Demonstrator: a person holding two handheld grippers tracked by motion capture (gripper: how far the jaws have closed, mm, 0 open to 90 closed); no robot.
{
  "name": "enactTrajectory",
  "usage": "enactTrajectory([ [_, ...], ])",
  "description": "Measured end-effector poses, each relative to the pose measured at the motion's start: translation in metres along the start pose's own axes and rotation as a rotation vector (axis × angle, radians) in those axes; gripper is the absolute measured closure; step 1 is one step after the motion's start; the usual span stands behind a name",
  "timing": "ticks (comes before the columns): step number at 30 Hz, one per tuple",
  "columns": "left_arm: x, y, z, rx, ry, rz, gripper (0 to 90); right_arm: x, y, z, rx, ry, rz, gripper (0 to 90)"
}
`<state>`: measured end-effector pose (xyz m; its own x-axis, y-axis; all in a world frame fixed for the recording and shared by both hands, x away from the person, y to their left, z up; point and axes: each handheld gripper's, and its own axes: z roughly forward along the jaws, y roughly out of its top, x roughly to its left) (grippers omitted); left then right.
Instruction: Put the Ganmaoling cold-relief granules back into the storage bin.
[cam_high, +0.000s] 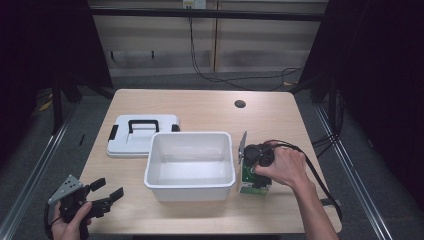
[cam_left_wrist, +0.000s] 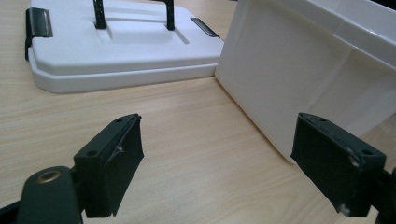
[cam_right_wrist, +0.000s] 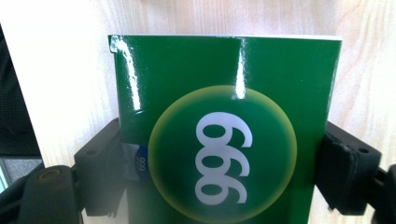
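A light wooden table with rounded corners (cam_high: 200, 102) stands on a grey floor (cam_high: 30, 145). Near the table's far edge, right of the middle, a small round dark hole (cam_high: 240, 104) is cut in the top. Beyond the table, pale beige wall panels (cam_high: 160, 35) close off the back, and a black horizontal bar (cam_high: 200, 12) crosses in front of them high up. A thin black cable (cam_high: 192, 45) hangs down the panels and trails across the floor behind the table. On the left panel sits a slim dark handle (cam_high: 132, 54). A long metal rail (cam_high: 357, 180) lies on the floor along the table's right side, another (cam_high: 37, 160) along its left.
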<state>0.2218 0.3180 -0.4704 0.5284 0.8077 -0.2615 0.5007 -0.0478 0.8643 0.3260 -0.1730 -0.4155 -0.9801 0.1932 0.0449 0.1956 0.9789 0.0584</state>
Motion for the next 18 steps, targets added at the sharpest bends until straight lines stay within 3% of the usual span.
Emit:
enactTrajectory([
  [7, 0.001, 0.0, 0.001, 0.002, -0.008, -0.002, 16.1, 0.002, 0.005, -0.007, 0.0, -0.012, 0.0, 16.4],
  [18, 0.001, 0.0, 0.001, 0.002, -0.007, -0.004, 16.1, 0.0, -0.003, -0.03, -0.024, -0.028, 0.017, 16.4],
])
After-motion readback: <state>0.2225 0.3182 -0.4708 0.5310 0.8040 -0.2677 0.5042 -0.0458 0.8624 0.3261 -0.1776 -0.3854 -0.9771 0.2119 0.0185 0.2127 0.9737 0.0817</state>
